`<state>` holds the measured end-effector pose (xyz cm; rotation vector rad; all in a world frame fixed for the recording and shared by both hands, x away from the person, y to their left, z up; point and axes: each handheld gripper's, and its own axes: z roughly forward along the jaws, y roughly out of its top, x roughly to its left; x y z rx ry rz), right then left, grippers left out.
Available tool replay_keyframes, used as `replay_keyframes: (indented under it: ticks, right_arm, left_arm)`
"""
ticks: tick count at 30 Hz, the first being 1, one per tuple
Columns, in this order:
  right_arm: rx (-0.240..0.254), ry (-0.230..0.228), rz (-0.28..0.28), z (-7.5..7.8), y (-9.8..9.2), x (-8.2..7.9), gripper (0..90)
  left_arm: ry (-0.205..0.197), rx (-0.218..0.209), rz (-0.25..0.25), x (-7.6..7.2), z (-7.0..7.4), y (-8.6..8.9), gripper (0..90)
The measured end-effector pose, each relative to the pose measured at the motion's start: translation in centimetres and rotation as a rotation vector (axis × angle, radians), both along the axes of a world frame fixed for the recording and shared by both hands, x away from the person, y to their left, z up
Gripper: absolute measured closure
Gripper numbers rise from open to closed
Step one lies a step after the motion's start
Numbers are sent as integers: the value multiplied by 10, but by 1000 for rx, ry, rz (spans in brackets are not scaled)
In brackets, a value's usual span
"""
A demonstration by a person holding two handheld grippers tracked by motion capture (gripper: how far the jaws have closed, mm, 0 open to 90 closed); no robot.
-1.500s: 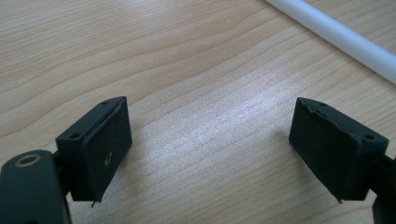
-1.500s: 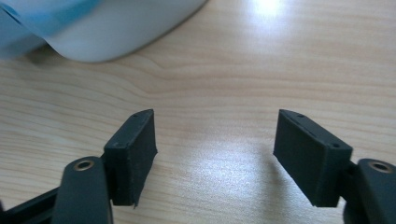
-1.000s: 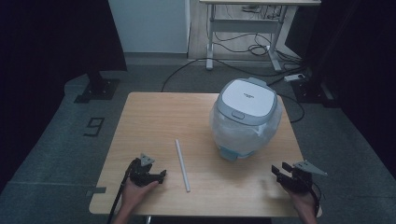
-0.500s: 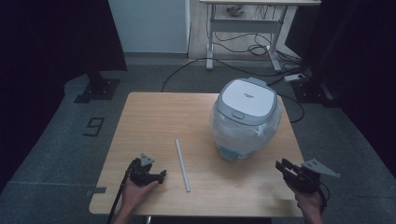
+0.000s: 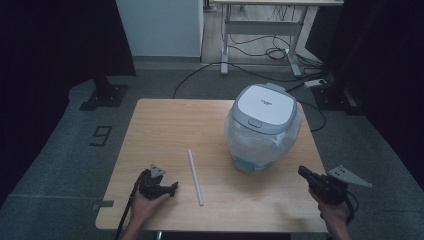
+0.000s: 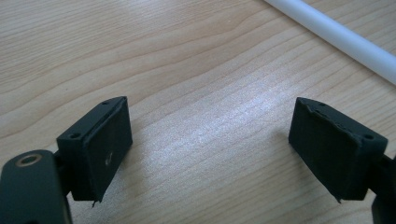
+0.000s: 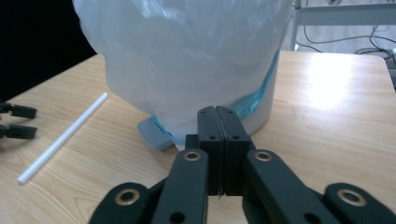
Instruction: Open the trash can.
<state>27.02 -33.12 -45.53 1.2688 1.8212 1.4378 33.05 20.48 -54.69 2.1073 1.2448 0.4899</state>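
A small white bin (image 5: 262,127) with a grey lid and a clear plastic liner stands on the right half of the wooden table (image 5: 165,125). A white tube (image 5: 195,176) lies flat left of it. My left gripper (image 5: 172,188) rests on the table near the front edge, just left of the tube, its jaws wide open over bare wood (image 6: 212,135). My right gripper (image 5: 302,171) hovers at the front right, pointing at the bin. Its jaws (image 7: 217,116) have just been closing and now stand shut with nothing between them. The bin (image 7: 187,60) rises right behind them.
The bin's grey foot pedal (image 7: 156,130) juts out toward my right gripper. In the left gripper view the tube (image 6: 336,35) crosses the top right corner. A desk frame and cables (image 5: 270,45) stand on the floor beyond the table.
My right gripper has risen a little and its jaws have gone from open to shut. The left gripper, the tube and the bin have not moved.
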Motion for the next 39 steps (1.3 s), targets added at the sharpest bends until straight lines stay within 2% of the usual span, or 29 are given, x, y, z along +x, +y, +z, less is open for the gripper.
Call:
replay_keyframes:
  ticks: [7, 11, 23, 32, 39]
  right_arm:
    - [7, -37, 30, 18, 0, -1, 898]
    - [7, -64, 56, 34, 5, 0, 898]
    - [-3, -96, 137, 68, 21, 9, 900]
    - [-9, -116, 174, 84, 32, 16, 900]
    - [-8, -122, 184, 92, 37, 23, 899]
  left_arm:
    - [1, 1, 1, 0, 0, 0, 131]
    - [0, -1, 2, 1, 0, 0, 131]
    - [-1, -2, 4, 2, 0, -1, 132]
    - [0, -1, 3, 2, 0, -1, 133]
    - [0, -1, 3, 2, 0, -1, 132]
